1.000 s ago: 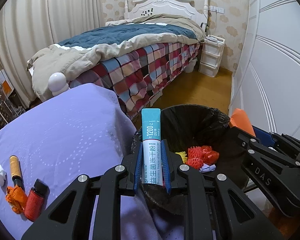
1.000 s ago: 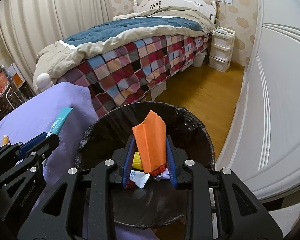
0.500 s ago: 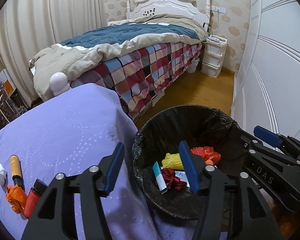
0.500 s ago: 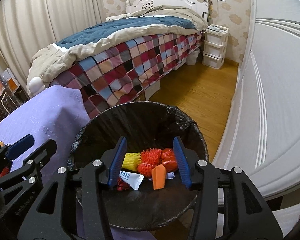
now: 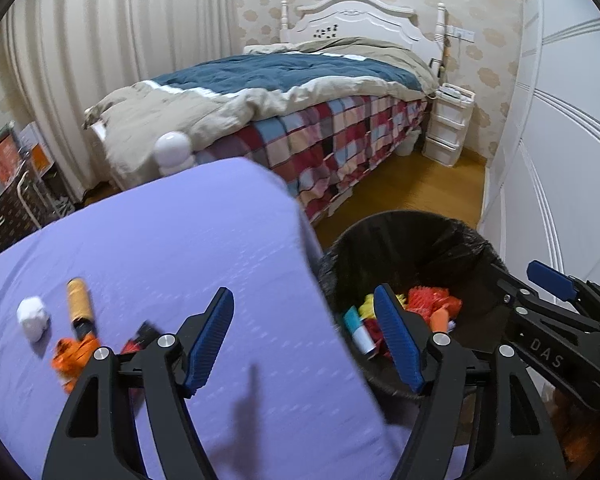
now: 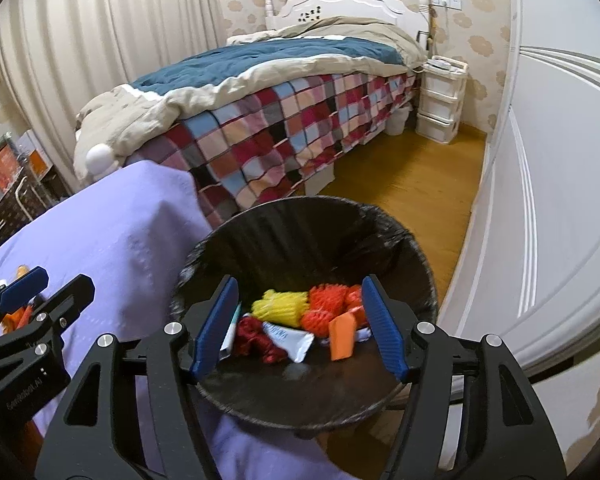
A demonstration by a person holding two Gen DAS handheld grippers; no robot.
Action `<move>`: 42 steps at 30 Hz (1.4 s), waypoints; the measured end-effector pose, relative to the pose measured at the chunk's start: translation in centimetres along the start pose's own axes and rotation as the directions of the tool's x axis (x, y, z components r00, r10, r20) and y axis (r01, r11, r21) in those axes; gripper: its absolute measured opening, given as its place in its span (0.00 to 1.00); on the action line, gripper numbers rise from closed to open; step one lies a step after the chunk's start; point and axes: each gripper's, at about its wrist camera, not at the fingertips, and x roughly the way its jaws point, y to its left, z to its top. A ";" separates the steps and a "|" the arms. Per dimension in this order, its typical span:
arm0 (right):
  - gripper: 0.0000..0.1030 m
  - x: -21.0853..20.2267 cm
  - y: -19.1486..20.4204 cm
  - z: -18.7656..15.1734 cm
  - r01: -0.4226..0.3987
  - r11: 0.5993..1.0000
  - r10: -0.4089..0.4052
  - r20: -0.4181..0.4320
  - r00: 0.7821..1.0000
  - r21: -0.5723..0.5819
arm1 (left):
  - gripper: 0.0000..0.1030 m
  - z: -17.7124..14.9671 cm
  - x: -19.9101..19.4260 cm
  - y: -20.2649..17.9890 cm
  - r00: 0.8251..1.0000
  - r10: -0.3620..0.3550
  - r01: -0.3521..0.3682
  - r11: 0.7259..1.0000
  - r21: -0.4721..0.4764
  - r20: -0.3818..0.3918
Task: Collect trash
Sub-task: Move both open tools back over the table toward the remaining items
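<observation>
Both grippers have let go: the teal sachet (image 5: 358, 326) and orange wrapper (image 6: 342, 336) now lie in the black-lined bin (image 6: 283, 220). Left gripper (image 5: 304, 340) and right gripper (image 6: 295, 322) are opening, jaws empty. Beyond, an orange tube (image 5: 79, 300) and white wad (image 5: 33, 316) lie on the purple cloth (image 5: 179, 240).

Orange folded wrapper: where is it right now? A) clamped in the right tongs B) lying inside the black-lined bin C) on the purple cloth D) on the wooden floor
B: the orange folded wrapper lies in the bin among the other trash, below the right tongs, whose jaws are opening with nothing between them.
</observation>
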 end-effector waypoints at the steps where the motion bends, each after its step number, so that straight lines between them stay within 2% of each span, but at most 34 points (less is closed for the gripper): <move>1: 0.62 -0.2 0.4 -0.3 -0.006 1.000 0.006 -0.001 1.000 -0.004 | 0.68 -0.3 -0.3 0.6 1.000 0.005 -0.005 1.000 -0.010 -0.003; 9: 0.64 -1.3 3.0 -1.9 -0.061 0.998 0.061 -0.022 0.998 -0.026 | 0.69 -2.1 -2.4 4.2 0.999 0.039 -0.040 0.997 -0.069 -0.008; 15: 0.64 -1.9 6.3 -3.1 -0.128 0.990 0.125 -0.045 0.991 -0.066 | 0.69 -4.1 -4.0 7.2 0.994 0.107 -0.107 0.990 -0.093 -0.005; 24: 0.64 -2.4 12.8 -4.9 -0.207 0.958 0.193 -0.087 0.977 -0.199 | 0.69 -7.3 -5.1 13.3 0.980 0.192 -0.200 0.962 -0.189 -0.056; 32: 0.65 -1.9 16.4 -5.8 -0.212 0.936 0.184 -0.121 0.975 -0.282 | 0.69 -8.0 -4.6 15.1 0.981 0.178 -0.192 0.956 -0.223 -0.080; 42: 0.65 -0.9 17.1 -5.3 -0.210 0.938 0.177 -0.140 0.974 -0.275 | 0.69 -7.5 -3.5 15.5 0.981 0.169 -0.186 0.955 -0.233 -0.092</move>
